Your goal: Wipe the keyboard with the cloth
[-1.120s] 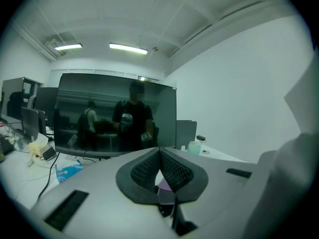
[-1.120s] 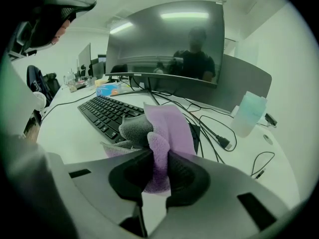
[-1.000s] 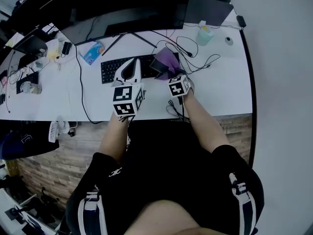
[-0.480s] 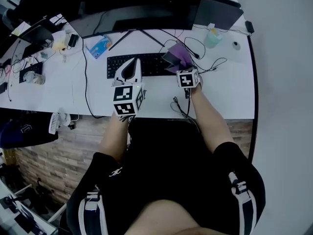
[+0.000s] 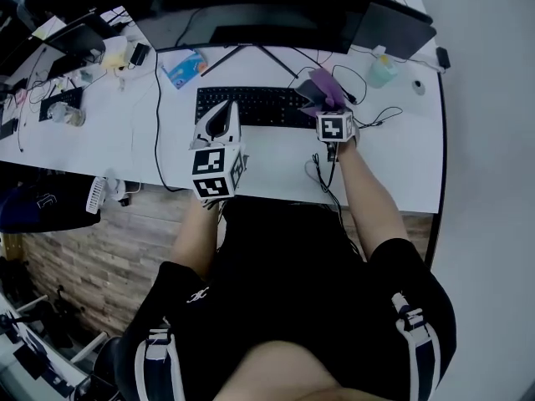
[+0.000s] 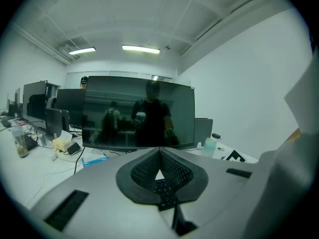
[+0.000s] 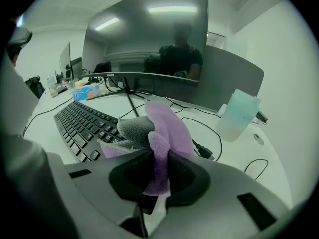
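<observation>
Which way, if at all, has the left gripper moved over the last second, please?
Yes. Against the keyboard, the left gripper has shifted leftward, towards the keyboard's left end.

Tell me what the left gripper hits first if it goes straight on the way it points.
Probably the monitor: the left gripper, shut, lines up with its lower edge, the keyboard just beneath that line. Depth is unclear, so the keyboard could come first.

Purple-and-grey cloth [image 7: 164, 128], black keyboard [image 5: 251, 107], white bench [image 5: 276, 153], pale green bottle [image 5: 383, 72]; black-and-white square markers [image 5: 210, 172] on pale grey left tongs [image 5: 224, 115] and right tongs [image 5: 323, 104].
</observation>
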Available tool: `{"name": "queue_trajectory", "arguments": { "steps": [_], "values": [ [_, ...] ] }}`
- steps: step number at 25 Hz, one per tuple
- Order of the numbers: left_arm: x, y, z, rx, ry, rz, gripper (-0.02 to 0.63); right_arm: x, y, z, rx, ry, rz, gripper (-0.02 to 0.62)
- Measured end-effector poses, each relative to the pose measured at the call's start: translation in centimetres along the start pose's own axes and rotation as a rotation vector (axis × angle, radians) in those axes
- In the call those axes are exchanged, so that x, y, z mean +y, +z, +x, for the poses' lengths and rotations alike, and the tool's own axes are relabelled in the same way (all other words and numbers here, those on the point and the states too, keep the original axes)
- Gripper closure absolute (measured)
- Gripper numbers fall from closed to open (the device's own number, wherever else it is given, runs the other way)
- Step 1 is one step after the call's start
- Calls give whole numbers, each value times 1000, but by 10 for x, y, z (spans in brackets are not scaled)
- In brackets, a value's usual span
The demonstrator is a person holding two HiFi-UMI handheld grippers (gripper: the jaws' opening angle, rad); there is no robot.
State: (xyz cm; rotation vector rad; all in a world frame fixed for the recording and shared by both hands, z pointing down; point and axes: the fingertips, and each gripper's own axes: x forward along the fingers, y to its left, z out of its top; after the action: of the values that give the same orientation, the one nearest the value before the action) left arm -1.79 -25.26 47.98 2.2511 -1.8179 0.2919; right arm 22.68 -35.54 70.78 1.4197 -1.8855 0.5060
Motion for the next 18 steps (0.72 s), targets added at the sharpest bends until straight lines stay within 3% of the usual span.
{"name": "queue_trajectory", "arguments": {
  "steps": [7, 18],
  "values": [
    [28, -5, -9, 6, 24, -16, 595, 8, 4, 0, 7, -75, -63, 512],
    [64, 4, -15, 10, 23, -9, 595, 54, 13, 1, 40, -60, -93, 514]
  ]
}}
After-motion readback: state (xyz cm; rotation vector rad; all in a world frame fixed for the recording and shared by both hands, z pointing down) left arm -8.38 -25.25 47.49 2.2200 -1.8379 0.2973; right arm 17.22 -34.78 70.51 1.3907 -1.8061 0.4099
